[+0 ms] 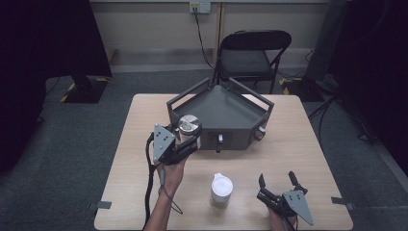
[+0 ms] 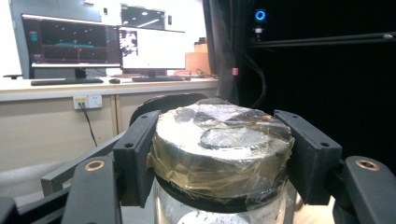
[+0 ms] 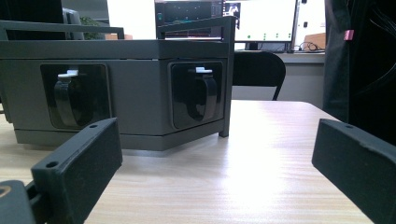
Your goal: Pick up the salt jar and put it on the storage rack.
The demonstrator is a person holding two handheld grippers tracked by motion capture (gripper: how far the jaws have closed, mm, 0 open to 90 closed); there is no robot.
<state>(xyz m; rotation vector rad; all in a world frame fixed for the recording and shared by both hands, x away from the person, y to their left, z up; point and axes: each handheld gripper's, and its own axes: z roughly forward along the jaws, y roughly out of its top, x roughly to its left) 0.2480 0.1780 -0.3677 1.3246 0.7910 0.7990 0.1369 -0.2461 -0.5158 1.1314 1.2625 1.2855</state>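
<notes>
- Left tool [image 1: 188, 139] is clamped on a jar [image 1: 189, 124]: in the left gripper view both pads [image 2: 138, 156] press the sides of the taped metal lid [image 2: 223, 140], with the glass body hanging below.
- Jar sits in the air at the near-left corner of the grey hexagonal tray [image 1: 226, 103], lid about level with the tray rail. From the high view I can't tell whether its base is over the tray floor or just outside the wall.
- Right tool [image 1: 278, 185] has its jaws wide apart with nothing between them, parked low over the tabletop [image 1: 288, 144], near-right of the tray. White cup [image 1: 221, 187] stands near the tray's front face, between the two hands.
- Risk 1: the grip is on the lid only. The tape wrap looks wrinkled and slick, so the lid could slide in the pads, or the body could drop away if the lid isn't screwed tight.
- Risk 2: the jar is close to the tray's corner post and rail, so a sideways move could knock the glass on the frame and twist it in the grip.
- Risk 3: setting it down half on the tray lip would likely tip it.
- Orientation: the jar's long axis is vertical, lid up, base down, with no visible tilt in the left gripper view.
</notes>
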